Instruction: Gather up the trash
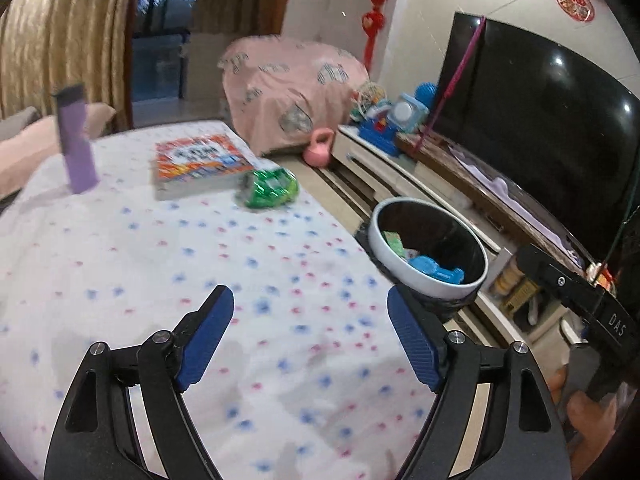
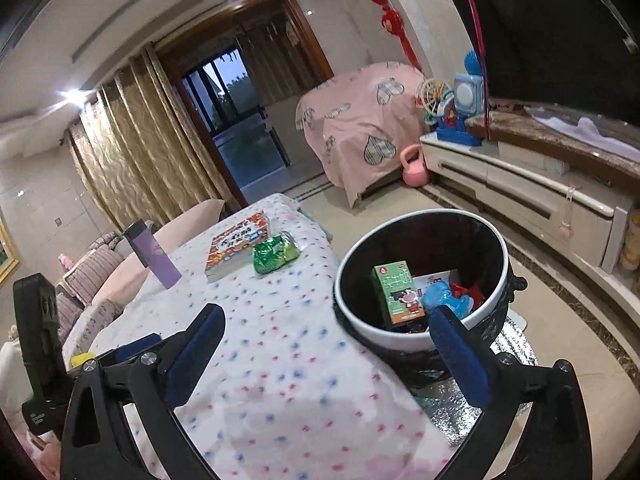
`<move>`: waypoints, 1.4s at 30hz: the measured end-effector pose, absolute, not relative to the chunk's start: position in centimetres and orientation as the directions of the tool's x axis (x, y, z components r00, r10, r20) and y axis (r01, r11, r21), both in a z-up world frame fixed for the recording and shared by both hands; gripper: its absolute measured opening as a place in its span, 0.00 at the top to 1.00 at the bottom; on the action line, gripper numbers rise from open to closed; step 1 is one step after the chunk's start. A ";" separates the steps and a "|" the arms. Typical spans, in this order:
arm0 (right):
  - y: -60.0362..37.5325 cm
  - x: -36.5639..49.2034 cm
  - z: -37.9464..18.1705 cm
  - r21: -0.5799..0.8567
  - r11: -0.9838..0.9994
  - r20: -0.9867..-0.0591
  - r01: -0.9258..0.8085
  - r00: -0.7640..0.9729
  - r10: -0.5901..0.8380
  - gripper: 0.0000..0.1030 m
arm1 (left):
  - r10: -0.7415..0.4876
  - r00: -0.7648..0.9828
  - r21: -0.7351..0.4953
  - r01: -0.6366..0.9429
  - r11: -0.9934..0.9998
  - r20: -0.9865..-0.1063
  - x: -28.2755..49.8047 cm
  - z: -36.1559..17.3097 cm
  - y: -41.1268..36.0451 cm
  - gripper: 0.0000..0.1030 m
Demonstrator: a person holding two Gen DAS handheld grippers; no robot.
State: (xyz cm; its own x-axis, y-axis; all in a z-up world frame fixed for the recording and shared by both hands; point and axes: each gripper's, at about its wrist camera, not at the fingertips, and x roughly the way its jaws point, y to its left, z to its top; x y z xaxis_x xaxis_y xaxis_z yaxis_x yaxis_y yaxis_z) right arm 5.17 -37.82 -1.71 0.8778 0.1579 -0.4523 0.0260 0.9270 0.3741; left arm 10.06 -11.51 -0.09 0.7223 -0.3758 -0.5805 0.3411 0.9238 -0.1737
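Observation:
A crumpled green wrapper (image 1: 270,189) lies on the dotted white tablecloth (image 1: 168,264), against a book's corner; it also shows in the right wrist view (image 2: 275,255). A white-rimmed black trash bin (image 1: 430,280) stands beside the table's right edge, holding a green carton (image 2: 397,294), blue plastic trash (image 1: 438,270) and red scraps. My left gripper (image 1: 310,336) is open and empty above the cloth, well short of the wrapper. My right gripper (image 2: 326,348) is open and empty, hovering over the table edge next to the bin (image 2: 384,330).
A colourful book (image 1: 200,166) and a purple bottle (image 1: 76,140) stand on the table's far part. A TV (image 1: 532,120) on a low cabinet (image 2: 532,196) runs along the right. A pink kettlebell (image 2: 414,168) and a covered pink seat (image 2: 360,128) are beyond. Silver foil mat (image 2: 452,404) lies under the bin.

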 end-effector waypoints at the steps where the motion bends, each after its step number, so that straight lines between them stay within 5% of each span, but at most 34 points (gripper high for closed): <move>1: -37.5 4.7 -1.4 0.357 0.934 -0.445 0.033 0.884 0.139 0.00 | -0.375 0.739 -0.170 0.340 0.925 -0.559 9.4 0.2 -10.9 0.17; 7: -35.3 1.9 1.1 0.286 0.958 -0.348 0.012 0.933 0.092 0.00 | -0.335 0.821 -0.133 0.310 0.941 -0.463 6.3 2.1 -9.1 0.00; 15: -31.7 -1.1 2.2 0.097 0.994 -0.218 0.043 0.976 -0.021 0.00 | -0.243 0.892 -0.050 0.243 0.969 -0.381 2.9 2.2 -7.9 0.00; 42: -30.8 -1.4 -0.7 0.130 0.991 -0.266 0.018 0.964 0.017 0.00 | -0.151 0.917 0.010 0.167 0.986 -0.368 1.6 1.0 -7.1 0.00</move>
State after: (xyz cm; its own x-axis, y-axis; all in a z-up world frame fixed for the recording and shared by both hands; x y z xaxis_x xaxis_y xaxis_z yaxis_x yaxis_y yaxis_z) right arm -1.37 -30.79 -0.68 0.9639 0.0168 -0.2658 0.0184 0.9914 0.1295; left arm 1.56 -7.08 1.00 0.9172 -0.1514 -0.3685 0.1667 0.9860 0.0099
